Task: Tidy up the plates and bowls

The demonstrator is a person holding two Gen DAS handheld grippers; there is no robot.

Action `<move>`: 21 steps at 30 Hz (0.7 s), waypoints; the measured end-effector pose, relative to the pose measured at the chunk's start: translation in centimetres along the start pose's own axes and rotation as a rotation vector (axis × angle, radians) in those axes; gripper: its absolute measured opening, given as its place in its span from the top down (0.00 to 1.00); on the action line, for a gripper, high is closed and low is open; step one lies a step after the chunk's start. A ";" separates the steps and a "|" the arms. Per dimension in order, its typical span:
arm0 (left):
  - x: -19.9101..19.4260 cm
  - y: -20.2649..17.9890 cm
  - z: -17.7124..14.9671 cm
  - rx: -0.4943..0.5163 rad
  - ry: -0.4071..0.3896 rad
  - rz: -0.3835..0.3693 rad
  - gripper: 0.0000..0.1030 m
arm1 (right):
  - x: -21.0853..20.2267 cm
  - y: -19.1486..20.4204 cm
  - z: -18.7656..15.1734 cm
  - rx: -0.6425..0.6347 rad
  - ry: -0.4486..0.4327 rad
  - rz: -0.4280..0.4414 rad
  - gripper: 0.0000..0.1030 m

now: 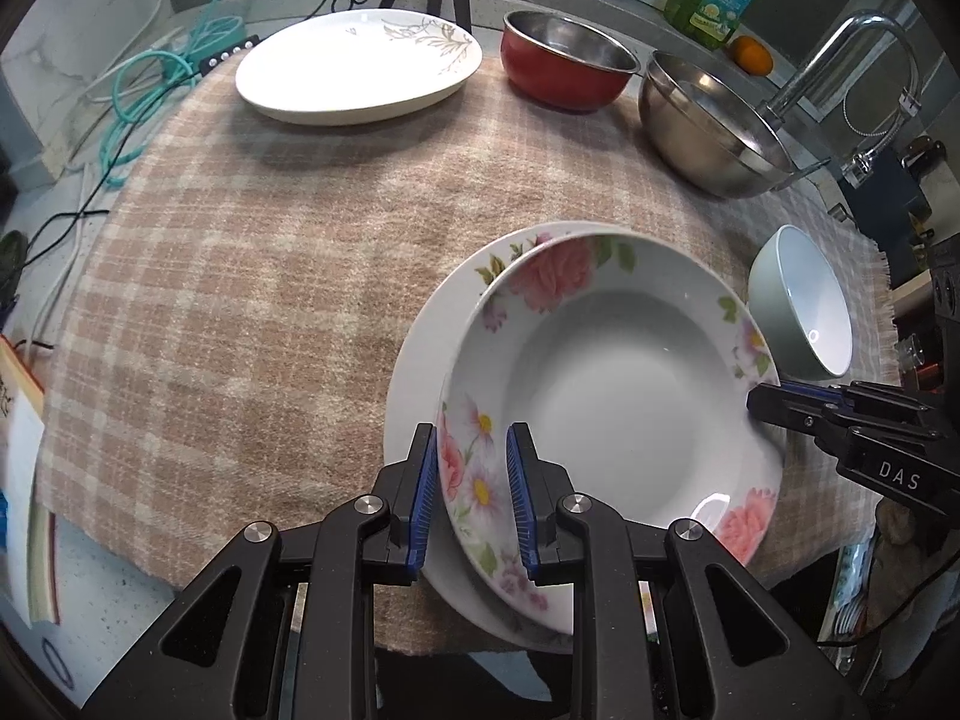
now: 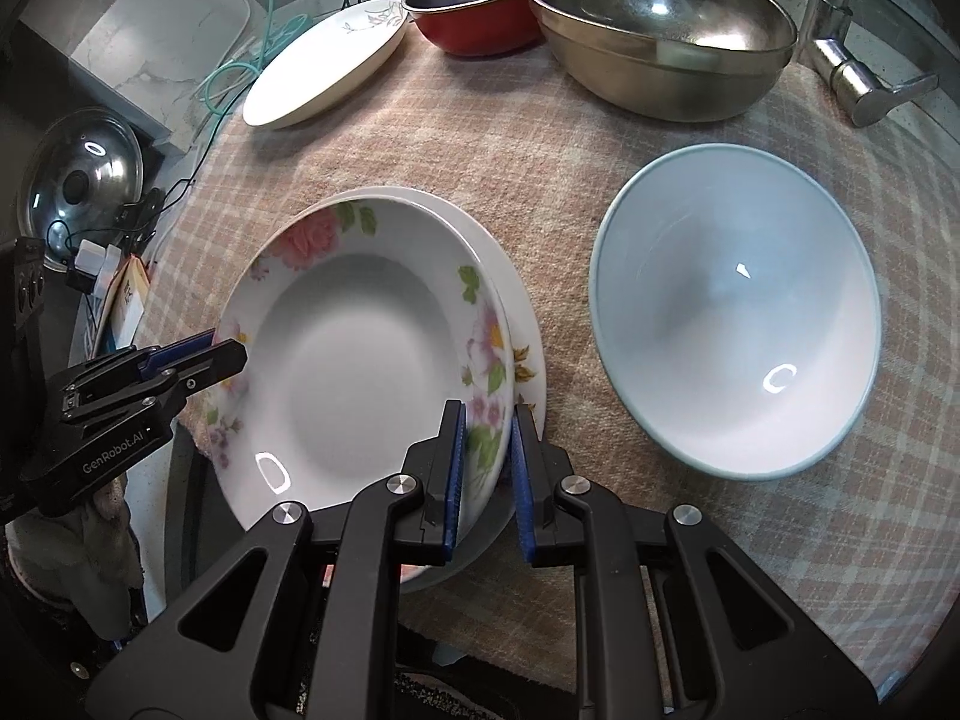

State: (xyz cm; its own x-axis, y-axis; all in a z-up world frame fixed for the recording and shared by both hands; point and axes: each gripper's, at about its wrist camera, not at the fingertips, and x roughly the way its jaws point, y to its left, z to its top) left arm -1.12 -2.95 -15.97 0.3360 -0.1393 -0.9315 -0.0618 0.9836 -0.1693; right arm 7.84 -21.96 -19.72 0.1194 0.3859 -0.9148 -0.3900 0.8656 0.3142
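The floral plate [image 1: 606, 414], lower right of frame, is pinched at opposite rims by left gripper [image 1: 469, 498] and right gripper [image 2: 485, 474]; uneven lifting risks slipping onto the white plate [image 1: 420, 372] beneath.

A deep floral plate [image 1: 606, 414], white with pink roses on its rim, sits tilted atop a plain white plate [image 1: 420, 360] in the lower centre of the frame. A pale green bowl [image 1: 801, 306] stands upright at right; a white oval plate [image 1: 354, 69], a red bowl [image 1: 564, 63] and a steel bowl [image 1: 708, 126] line the top
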 end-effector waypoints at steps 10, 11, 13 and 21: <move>-0.2 0.1 0.1 0.019 -0.003 0.011 0.79 | 0.1 1.1 0.1 -0.064 0.007 -0.049 0.82; -0.2 0.2 0.1 0.017 -0.004 0.013 0.79 | 0.2 1.2 0.0 -0.072 0.010 -0.051 0.82; -0.2 0.2 0.1 0.011 -0.005 0.011 0.79 | 0.3 1.4 0.0 -0.085 0.014 -0.058 0.82; -0.3 0.2 0.2 0.018 -0.009 0.009 0.79 | -0.4 1.9 0.0 -0.108 -0.010 -0.096 0.81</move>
State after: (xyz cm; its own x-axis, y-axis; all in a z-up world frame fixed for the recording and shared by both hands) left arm -1.06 -2.69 -15.62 0.3437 -0.1299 -0.9300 -0.0476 0.9867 -0.1554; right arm 7.09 -20.48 -18.74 0.1698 0.3067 -0.9365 -0.4726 0.8593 0.1957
